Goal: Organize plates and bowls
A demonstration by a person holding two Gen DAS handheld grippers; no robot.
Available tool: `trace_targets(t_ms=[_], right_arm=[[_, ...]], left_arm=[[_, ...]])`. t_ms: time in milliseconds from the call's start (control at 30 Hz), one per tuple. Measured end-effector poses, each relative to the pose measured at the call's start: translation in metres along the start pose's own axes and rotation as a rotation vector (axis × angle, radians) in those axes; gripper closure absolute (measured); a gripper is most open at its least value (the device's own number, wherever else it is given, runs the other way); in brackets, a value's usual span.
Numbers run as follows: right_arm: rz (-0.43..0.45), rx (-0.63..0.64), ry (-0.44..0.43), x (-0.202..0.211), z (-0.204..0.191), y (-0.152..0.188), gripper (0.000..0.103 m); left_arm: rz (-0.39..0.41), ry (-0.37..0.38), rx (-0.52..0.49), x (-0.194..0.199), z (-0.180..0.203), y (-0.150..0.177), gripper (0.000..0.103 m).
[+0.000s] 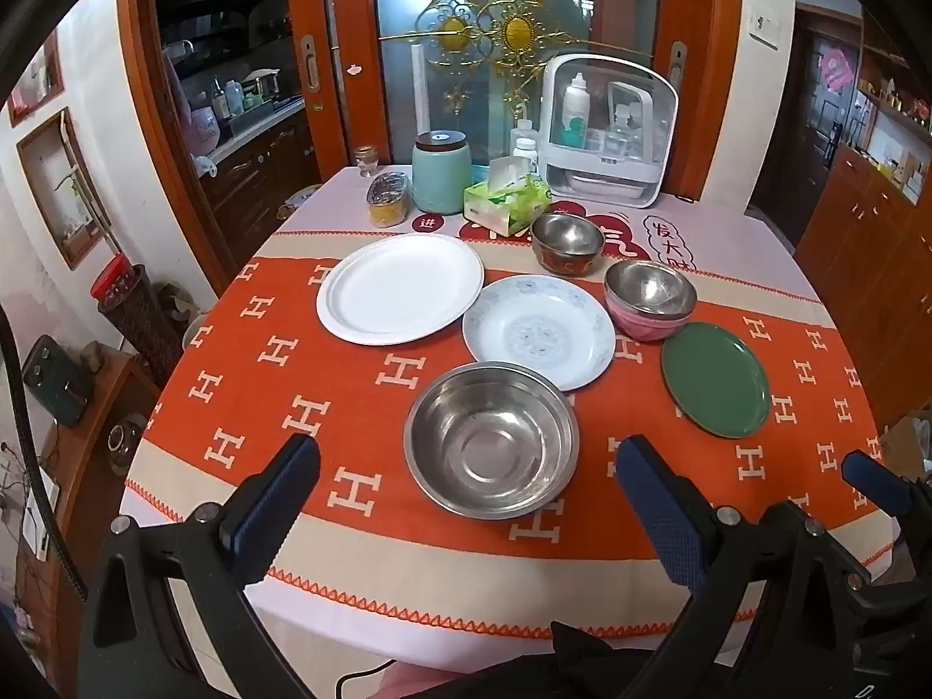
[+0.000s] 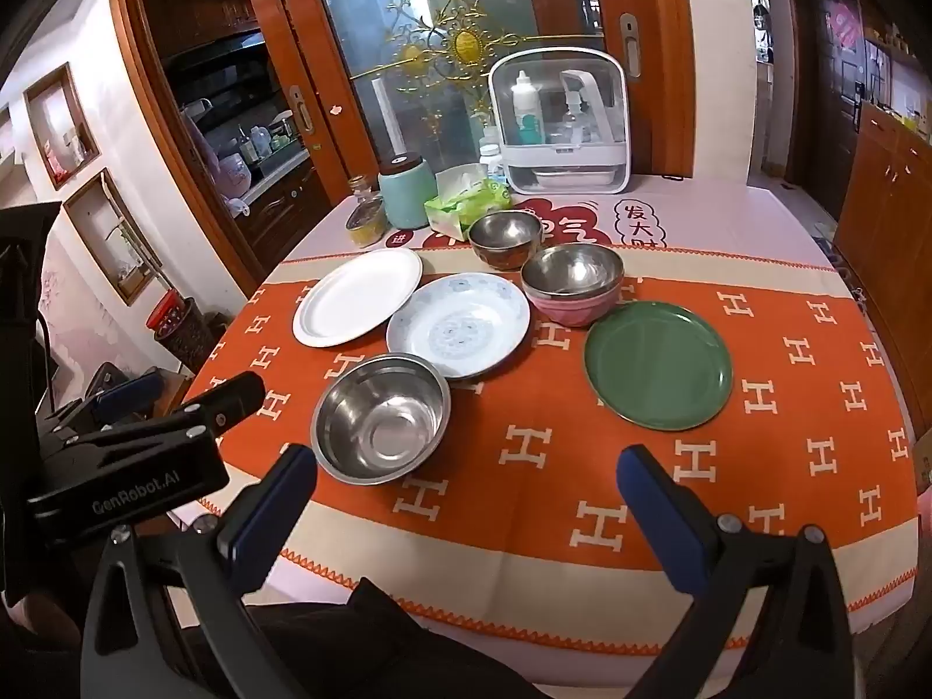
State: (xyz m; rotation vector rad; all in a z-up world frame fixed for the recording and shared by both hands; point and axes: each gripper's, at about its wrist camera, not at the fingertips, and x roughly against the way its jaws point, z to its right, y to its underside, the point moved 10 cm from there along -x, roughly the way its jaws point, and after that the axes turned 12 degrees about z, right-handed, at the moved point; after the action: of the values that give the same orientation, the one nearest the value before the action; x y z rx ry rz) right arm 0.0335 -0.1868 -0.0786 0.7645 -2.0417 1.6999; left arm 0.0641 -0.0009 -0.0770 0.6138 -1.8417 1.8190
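Note:
On the orange tablecloth lie a white plate [image 1: 401, 289] [image 2: 357, 296], a blue-patterned plate [image 1: 539, 331] [image 2: 459, 324] and a green plate [image 1: 715, 387] [image 2: 658, 363]. A wide steel bowl [image 1: 491, 438] [image 2: 381, 417] stands nearest. Behind are a steel bowl with a pink outside [image 1: 650, 298] [image 2: 572, 283] and a smaller steel bowl with a brown outside [image 1: 567, 242] [image 2: 505, 239]. My left gripper [image 1: 466, 501] hovers open just short of the wide bowl. My right gripper [image 2: 466, 504] is open over bare cloth, short of the green plate. Neither holds anything.
At the table's far end stand a teal canister [image 1: 441, 172], a green tissue pack [image 1: 507, 201], a small jar [image 1: 387, 198] and a white box of bottles [image 1: 609, 131]. The left gripper's body [image 2: 134, 454] shows at the left of the right wrist view. Cabinets flank the table.

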Motion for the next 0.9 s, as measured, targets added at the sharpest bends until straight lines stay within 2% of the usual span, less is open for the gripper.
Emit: trace_targets(t_ms=[400,900], right_arm=[[-0.005,-0.002,-0.001,-0.002,0.001,0.002,0.0],[-0.006,-0.015,-0.056,-0.006,-0.016,0.008,0.0]], left_arm=[[-0.014,0.006,0.0,0.002,-0.005,0.002,0.002],[0.001,-0.012,0.006,0.017,-0.013,0.012,0.002]])
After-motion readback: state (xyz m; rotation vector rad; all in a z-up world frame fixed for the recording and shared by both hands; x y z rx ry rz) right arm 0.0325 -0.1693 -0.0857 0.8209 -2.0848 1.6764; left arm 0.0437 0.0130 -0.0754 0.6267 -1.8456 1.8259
